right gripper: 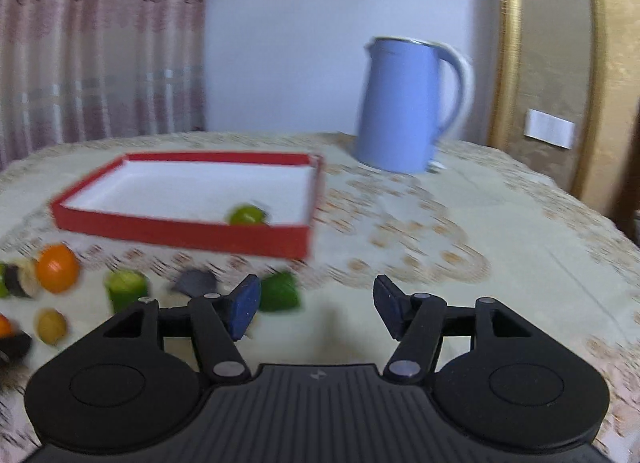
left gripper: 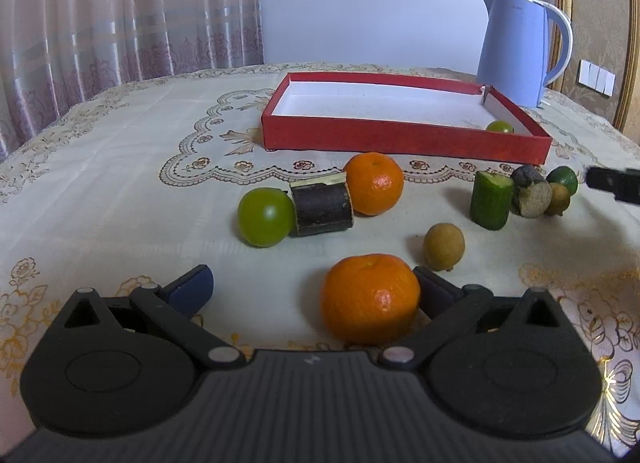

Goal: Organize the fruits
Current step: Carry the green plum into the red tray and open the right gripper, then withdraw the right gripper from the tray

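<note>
A red tray (left gripper: pixel 400 139) with a white floor holds one green fruit (left gripper: pixel 499 126). In front of it lie an orange (left gripper: pixel 374 183), a green fruit (left gripper: pixel 265 217), a dark eggplant piece (left gripper: pixel 321 205), a cucumber piece (left gripper: pixel 491 200), a brown kiwi-like fruit (left gripper: pixel 444 246) and a small heap with a lime (left gripper: pixel 563 179). My left gripper (left gripper: pixel 312 289) is open, with a second orange (left gripper: pixel 370 299) between its fingers, against the right pad. My right gripper (right gripper: pixel 316 311) is open and empty; a lime (right gripper: pixel 279 292) lies beyond its left finger. The tray (right gripper: pixel 180 229) shows there too.
A blue kettle (left gripper: pixel 516 49) stands behind the tray's right corner, also in the right wrist view (right gripper: pixel 404 107). The round table has a patterned cloth (left gripper: pixel 120 183). Curtains hang at the left. The right wrist view is blurred.
</note>
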### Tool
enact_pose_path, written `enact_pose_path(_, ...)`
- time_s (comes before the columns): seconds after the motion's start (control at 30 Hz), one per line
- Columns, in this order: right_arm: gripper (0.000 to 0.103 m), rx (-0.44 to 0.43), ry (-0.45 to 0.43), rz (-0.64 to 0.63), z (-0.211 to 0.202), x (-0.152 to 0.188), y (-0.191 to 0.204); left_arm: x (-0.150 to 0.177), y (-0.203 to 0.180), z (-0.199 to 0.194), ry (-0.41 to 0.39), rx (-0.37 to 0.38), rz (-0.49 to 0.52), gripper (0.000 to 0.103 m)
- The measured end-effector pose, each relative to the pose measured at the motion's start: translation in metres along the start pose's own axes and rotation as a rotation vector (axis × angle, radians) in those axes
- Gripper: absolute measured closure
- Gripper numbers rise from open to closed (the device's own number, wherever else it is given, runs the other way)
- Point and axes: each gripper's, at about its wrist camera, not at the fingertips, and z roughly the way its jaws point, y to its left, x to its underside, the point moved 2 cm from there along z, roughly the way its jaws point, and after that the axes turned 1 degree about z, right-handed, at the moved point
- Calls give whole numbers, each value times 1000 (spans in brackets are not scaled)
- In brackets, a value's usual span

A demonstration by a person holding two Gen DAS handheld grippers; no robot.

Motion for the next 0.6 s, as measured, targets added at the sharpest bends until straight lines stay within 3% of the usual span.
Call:
enact_pose_path(0.13,41,32,48,66,10,11,-20,1,-3,-3,-5,-17,14,0)
enact_pose_path(0.33,41,2,87,196,17,14,-41,-1,-4,-2,18,-23,7,0)
enact_pose_path(0.5,40,22,106,177,20,16,-37,-3,-6,-2,14,-38,22,0)
enact_pose_path(0.6,31,20,127,159,24,16,-34,-2,-10,-3,6,-54,44,0)
